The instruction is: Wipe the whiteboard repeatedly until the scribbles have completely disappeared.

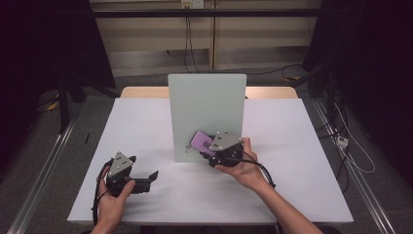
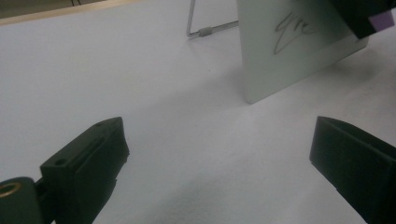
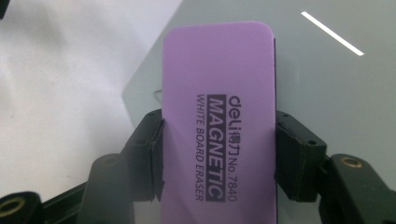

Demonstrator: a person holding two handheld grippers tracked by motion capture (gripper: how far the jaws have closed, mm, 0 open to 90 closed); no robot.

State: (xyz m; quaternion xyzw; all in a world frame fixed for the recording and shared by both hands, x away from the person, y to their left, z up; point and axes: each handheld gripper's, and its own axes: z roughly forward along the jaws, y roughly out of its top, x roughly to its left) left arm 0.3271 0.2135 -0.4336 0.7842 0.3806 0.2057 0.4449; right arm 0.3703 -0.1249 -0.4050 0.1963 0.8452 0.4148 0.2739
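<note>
The right gripper (image 3: 218, 154) is clamped on the purple eraser (image 3: 218, 116) at the whiteboard (image 1: 207, 112). The scribble (image 2: 294, 29) looks not yet wiped; the left gripper (image 2: 219, 154) rests apart on the tabletop (image 1: 146, 126).

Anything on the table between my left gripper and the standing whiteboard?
No. In the left gripper view, only bare white table lies between the open left gripper and the whiteboard. The high view shows the same.

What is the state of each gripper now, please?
Left gripper: open, holding nothing.
Right gripper: closed on the purple eraser, at the whiteboard.
</note>
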